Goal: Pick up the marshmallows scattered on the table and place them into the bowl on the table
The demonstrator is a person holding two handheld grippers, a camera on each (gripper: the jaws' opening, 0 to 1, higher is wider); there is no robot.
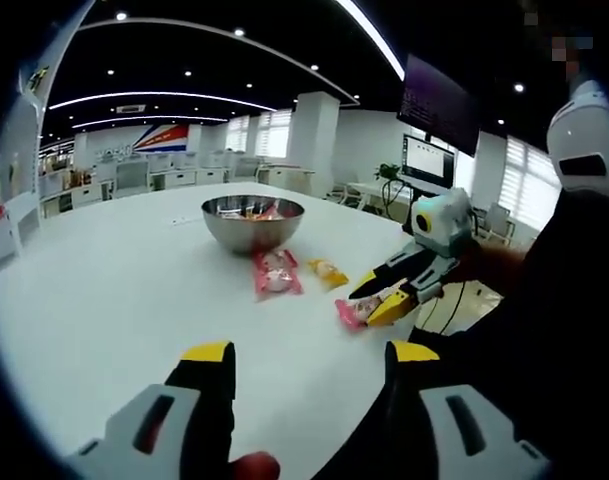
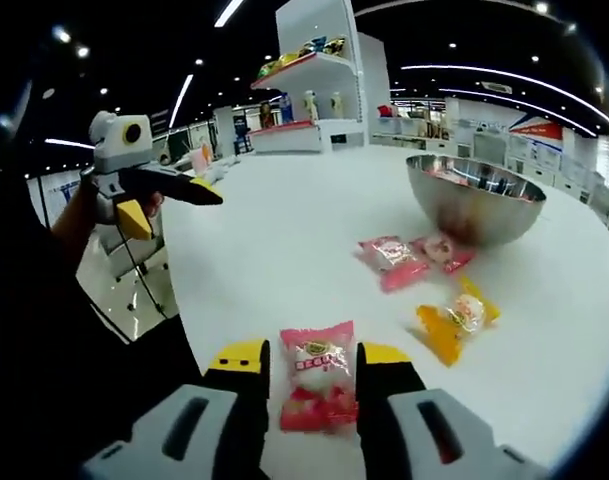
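right gripper set around a pink marshmallow packet

the right gripper (image 2: 309, 362) is lowered to the white surface (image 2: 284, 220) with its jaws parted on either side of a pink marshmallow packet (image 2: 317, 388) — not yet closed on it, as judged from the gaps. the left gripper (image 1: 309, 355) is held open and empty above the surface, kept clear of the work. the steel bowl (image 2: 474, 200) stands well apart, already holding packets; two pink packets (image 2: 392, 262) lie just beside it and a yellow packet (image 2: 454, 320) lies nearer — awaiting collection.
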